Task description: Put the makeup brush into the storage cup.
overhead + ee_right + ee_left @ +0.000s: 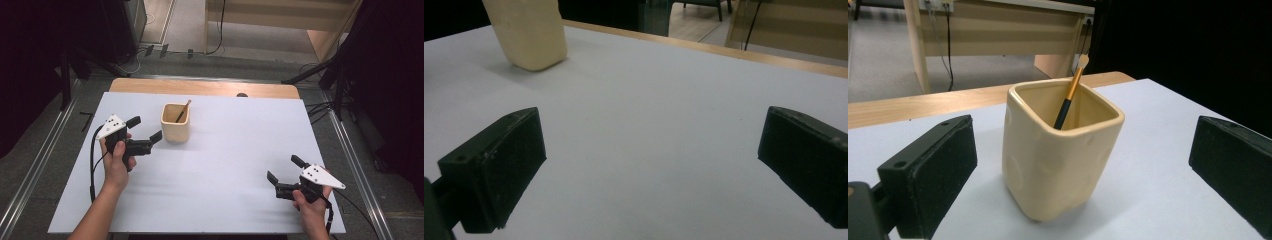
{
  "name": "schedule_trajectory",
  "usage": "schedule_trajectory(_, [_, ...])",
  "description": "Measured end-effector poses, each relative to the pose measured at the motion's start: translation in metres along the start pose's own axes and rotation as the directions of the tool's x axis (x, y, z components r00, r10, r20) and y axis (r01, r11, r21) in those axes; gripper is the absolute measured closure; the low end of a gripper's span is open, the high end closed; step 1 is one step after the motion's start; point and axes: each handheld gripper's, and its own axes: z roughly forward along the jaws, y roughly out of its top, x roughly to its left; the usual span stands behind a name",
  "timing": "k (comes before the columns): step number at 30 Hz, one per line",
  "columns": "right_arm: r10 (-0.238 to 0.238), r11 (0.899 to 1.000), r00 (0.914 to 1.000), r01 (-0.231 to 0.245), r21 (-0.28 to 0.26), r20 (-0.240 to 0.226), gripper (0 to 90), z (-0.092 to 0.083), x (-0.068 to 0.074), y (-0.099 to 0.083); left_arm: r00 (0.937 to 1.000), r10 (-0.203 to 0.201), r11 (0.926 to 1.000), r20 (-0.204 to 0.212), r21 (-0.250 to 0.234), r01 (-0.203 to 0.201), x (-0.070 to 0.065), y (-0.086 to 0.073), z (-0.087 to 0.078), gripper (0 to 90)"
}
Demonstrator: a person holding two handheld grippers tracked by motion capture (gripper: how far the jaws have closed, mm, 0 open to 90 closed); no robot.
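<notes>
A cream square ceramic cup [175,122] stands upright on the white table top [225,150], left of centre. A thin brush [182,111] with a black and gold handle leans inside the cup, tip up. My left gripper [145,129] is open just left of the cup, with its jaws pointing at the cup and apart from it. In the left gripper view the cup [1058,150] rises ahead between the two wide jaws, with the brush [1070,92] in it. My right gripper [283,167] is open near the front right, with bare table between its jaws. The cup's base [529,35] appears far off.
A wooden strip [205,87] runs along the table's far edge. Beyond it are floor, cables and a light wooden desk [280,15]. Metal rails [350,145] run along both sides of the table.
</notes>
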Motion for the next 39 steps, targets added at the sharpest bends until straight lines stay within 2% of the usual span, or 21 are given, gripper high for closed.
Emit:
schedule_trajectory(9, [-0.002, 1.0, 1.0, 0.002, 0.0, 0.0, 0.0, 0.0, 0.001, 0.0, 1.0, -0.007, 0.9998, 0.003, -0.02, 0.007, -0.005, -0.014, -0.022, 0.0])
schedule_trajectory(17, [-0.003, 1.0, 1.0, 0.003, 0.0, 0.001, 0.0, 0.001, 0.001, 0.0, 0.9999, 0.013, 0.9996, -0.011, -0.024, -0.014, -0.01, -0.026, -0.04, 0.0])
schedule_trajectory(26, [-0.003, 1.0, 1.0, 0.003, 0.001, 0.002, 0.0, 0.001, 0.002, 0.0, 0.9991, 0.038, 0.9992, -0.018, -0.011, -0.038, -0.017, -0.039, -0.057, 0.0])
schedule_trajectory(31, [-0.001, 1.0, 1.0, 0.001, -0.002, 0.003, 0.0, 0.0, 0.002, 0.0, 0.9992, 0.035, 0.9993, -0.017, -0.013, -0.035, -0.019, -0.045, -0.067, 0.0])
schedule_trajectory(36, [-0.003, 1.0, 1.0, 0.003, -0.003, 0.002, 0.0, 0.0, 0.002, 0.001, 0.9982, 0.055, 0.9985, -0.024, -0.007, -0.055, -0.02, -0.05, -0.076, 0.0])
schedule_trajectory(39, [-0.002, 1.0, 1.0, 0.002, -0.006, 0.004, 0.0, -0.001, 0.001, 0.001, 0.9985, 0.048, 0.9988, -0.028, -0.006, -0.048, -0.02, -0.053, -0.081, 0.0])
